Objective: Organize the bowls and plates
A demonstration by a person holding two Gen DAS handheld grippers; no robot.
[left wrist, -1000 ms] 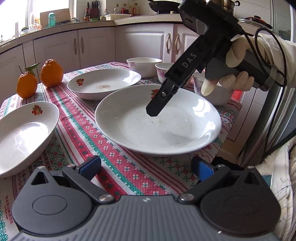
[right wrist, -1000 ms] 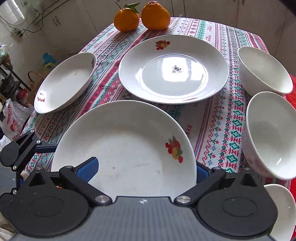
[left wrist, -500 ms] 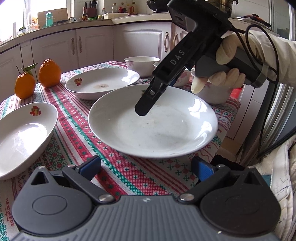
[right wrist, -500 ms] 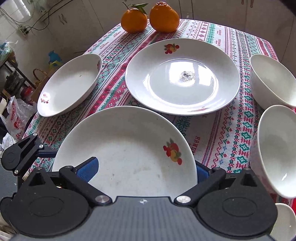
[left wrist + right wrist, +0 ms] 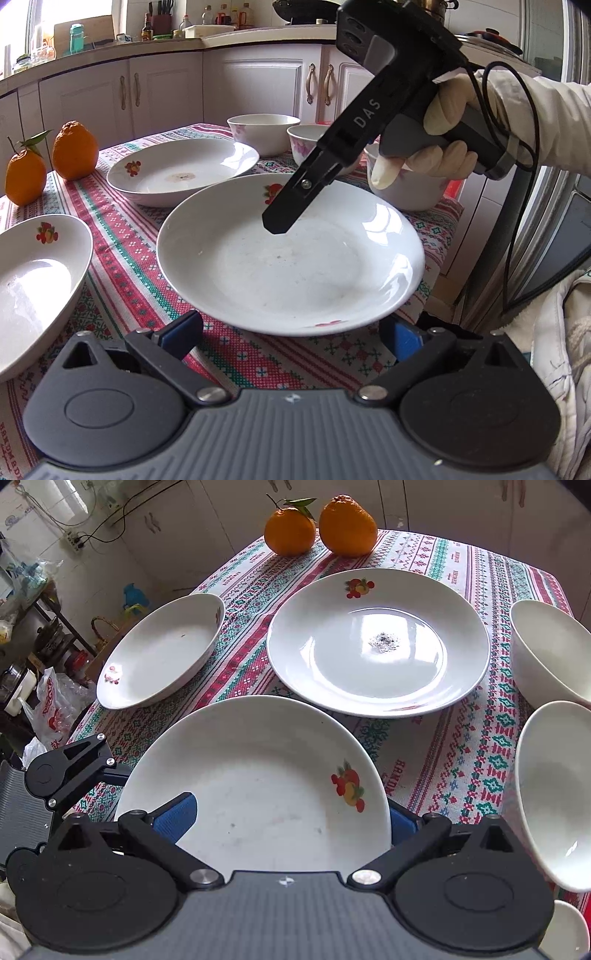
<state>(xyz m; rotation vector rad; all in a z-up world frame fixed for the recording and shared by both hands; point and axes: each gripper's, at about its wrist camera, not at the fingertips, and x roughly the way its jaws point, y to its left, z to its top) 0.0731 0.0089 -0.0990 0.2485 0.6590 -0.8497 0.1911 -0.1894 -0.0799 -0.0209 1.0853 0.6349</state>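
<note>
The nearest plate (image 5: 258, 775) is straddled at its near rim by the widely spread right hand-held gripper (image 5: 291, 818), unclamped. Opposite it, the left hand-held gripper (image 5: 291, 338) is held open. Beyond lie a second plate (image 5: 376, 642) and two oranges (image 5: 321, 526).

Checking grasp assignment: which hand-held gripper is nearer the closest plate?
Right. The right hand-held gripper hangs directly over the plate, tips above its well. The left hand-held gripper sits open just short of the plate's near rim.
</note>
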